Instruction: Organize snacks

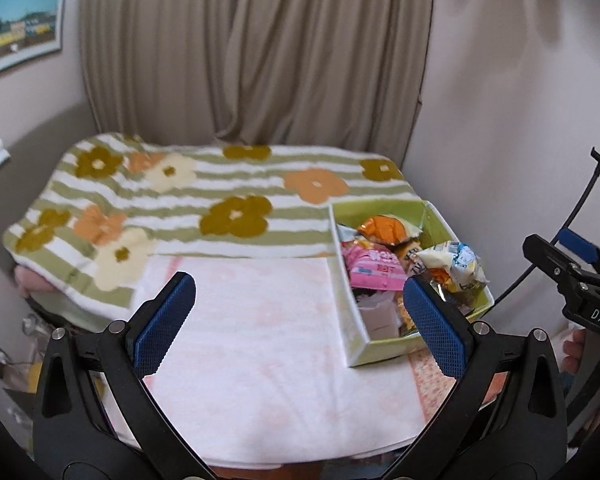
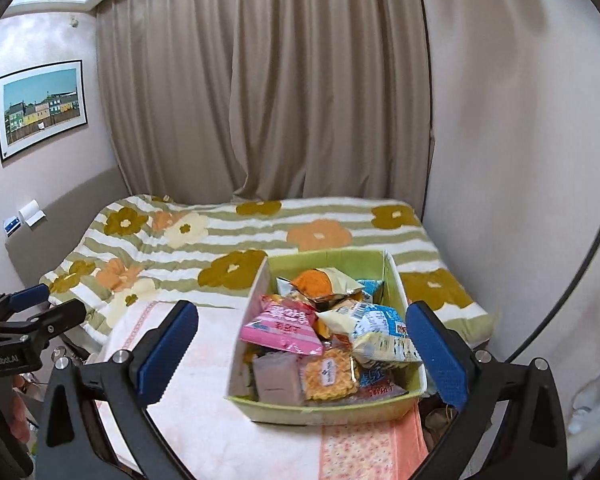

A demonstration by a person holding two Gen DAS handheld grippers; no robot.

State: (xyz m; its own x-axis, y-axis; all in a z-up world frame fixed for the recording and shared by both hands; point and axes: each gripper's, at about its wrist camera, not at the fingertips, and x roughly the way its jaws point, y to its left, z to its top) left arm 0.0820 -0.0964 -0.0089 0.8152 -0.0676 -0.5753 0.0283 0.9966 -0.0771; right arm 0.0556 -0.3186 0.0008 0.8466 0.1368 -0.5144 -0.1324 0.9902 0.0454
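On the near part of the bed, a green box [image 2: 332,410] is sitting on a pale pink towel [image 1: 260,340], toward the right side, heaped with snack packets. A pink packet [image 2: 280,324] is lying on top at the left of the heap, an orange packet [image 2: 320,282] is resting at the far end, a pale yellow and blue packet [image 2: 376,332] is leaning on the right, and a waffle-print packet [image 2: 330,374] is lying near the front wall beside a plain mauve pack [image 2: 278,378].

The right gripper [image 2: 300,354] is hovering just in front of the box with its blue-padded fingers [image 2: 436,352] spread wide, gripping nothing; the near half of the box is showing between them, and the right finger is lining up with the box's right wall.

The left gripper [image 1: 296,324] is hanging over the bare towel to the left of the box, its fingers likewise standing wide apart and empty. From its own view the box [image 1: 342,288] is lying to the right, with the right-hand finger overlapping its near end.

Farther back, a striped flower blanket [image 2: 260,240] is covering the bed, and beige curtains [image 2: 268,80] are hanging behind it. A framed picture [image 2: 42,108] is hanging on the left wall.
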